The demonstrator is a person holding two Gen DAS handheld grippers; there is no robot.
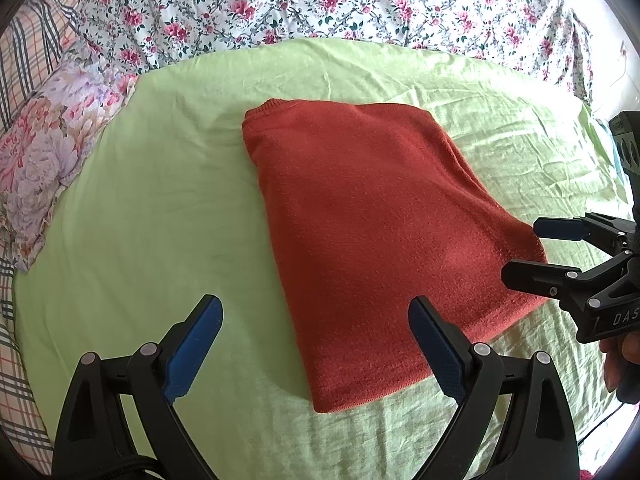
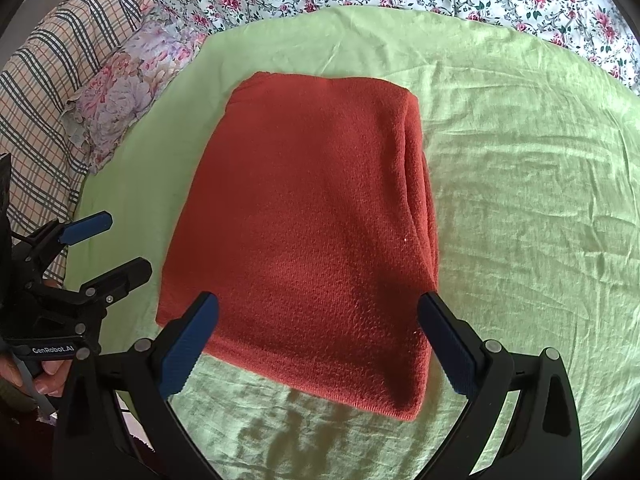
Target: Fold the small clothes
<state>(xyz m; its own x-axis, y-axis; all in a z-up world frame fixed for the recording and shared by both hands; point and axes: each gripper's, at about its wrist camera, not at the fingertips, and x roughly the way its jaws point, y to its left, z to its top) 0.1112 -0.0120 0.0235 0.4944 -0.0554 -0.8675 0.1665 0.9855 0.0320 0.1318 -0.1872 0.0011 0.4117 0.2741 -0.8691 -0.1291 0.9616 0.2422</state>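
A rust-red knitted garment (image 1: 372, 216) lies folded into a thick rectangle on a light green sheet (image 1: 152, 208); in the right wrist view the garment (image 2: 304, 232) fills the middle, with layered edges along its right side. My left gripper (image 1: 316, 320) is open and empty, held above the garment's near left edge. It also shows at the left of the right wrist view (image 2: 120, 244). My right gripper (image 2: 318, 320) is open and empty above the garment's near edge. It shows at the right of the left wrist view (image 1: 520, 248), beside the garment's right corner.
The green sheet (image 2: 520, 208) covers a bed. A floral quilt (image 1: 320, 0) lies bunched along the far side. A floral pillow (image 1: 52, 148) and a plaid cover (image 2: 52, 80) lie at the left.
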